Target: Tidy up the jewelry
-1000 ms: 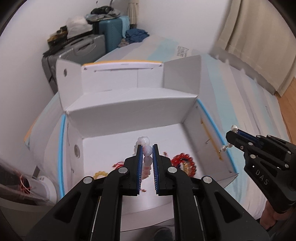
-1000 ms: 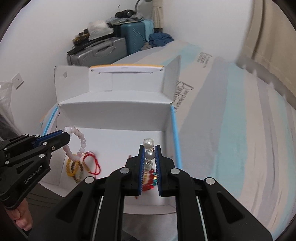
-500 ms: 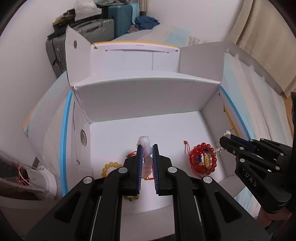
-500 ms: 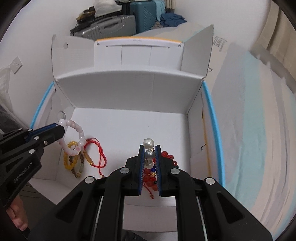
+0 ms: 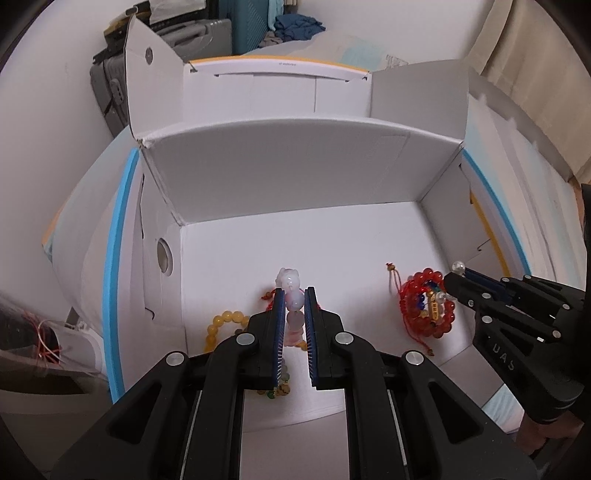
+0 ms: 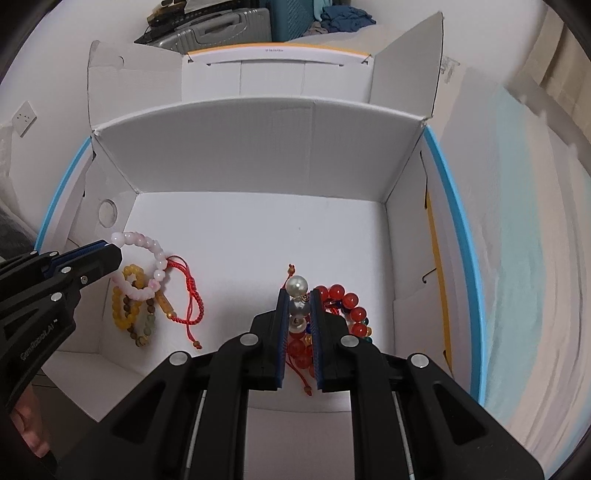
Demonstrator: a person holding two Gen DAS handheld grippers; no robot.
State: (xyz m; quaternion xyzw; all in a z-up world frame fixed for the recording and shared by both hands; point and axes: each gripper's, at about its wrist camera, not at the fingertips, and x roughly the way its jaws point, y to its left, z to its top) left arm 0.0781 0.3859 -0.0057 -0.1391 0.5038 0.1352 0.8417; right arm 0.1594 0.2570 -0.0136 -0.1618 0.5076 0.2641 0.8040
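Since a second ago I've brought both grippers forward and down over the white cardboard box (image 6: 258,155); its floor now fills both views, where before I saw mostly its far wall and flaps. My left gripper (image 5: 294,301) is clamped on the pink bead bracelet (image 6: 146,258), which hangs just above the floor at about 9 o'clock in the right wrist view, over the yellow bead bracelet (image 6: 123,306) and beside the red cord bracelet (image 6: 188,291). My right gripper (image 6: 299,306) is pinched on the pearl piece (image 6: 297,285), held above the red bead bracelet (image 6: 347,306) at 5 o'clock of the box floor; whether the pearls touch the red beads I can't quite tell.

The box sits on a bed with a pale blue and white striped cover (image 6: 517,258). At 12 o'clock, beyond the box, grey suitcases (image 6: 221,22) and a teal suitcase (image 5: 247,22) stand against the white wall; a curtain (image 5: 535,74) hangs at 2 o'clock.
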